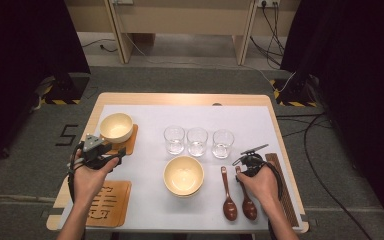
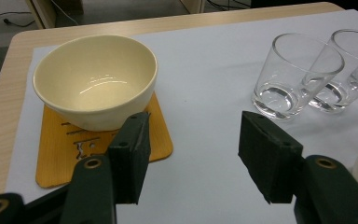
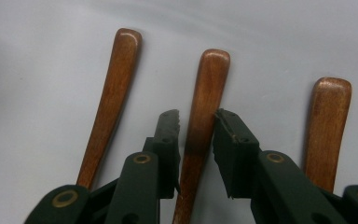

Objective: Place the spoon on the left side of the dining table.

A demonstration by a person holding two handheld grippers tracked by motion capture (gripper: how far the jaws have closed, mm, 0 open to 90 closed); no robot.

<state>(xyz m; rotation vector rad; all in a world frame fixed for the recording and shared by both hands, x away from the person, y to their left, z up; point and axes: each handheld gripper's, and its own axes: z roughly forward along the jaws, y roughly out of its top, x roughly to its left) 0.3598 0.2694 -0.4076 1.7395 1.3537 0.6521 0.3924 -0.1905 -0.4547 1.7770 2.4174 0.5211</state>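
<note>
Wooden spoons point(image 3: 205, 116) lie on the white sheet point(image 1: 145, 200) at about 4 o'clock on the table point(image 1: 180, 98). In the right gripper view three handles show, and the right gripper point(image 3: 196, 122) has its jaws on either side of the middle one, close to the wood; I cannot tell whether the pads press it yet. At 9 o'clock the left gripper point(image 2: 192, 140) hangs with its jaws wide apart over bare sheet, a cream bowl point(image 2: 95, 79) on its orange coaster point(image 2: 56, 158) just beyond, at 10 o'clock. Three glasses point(image 1: 197, 141) stand in a row near the centre.
</note>
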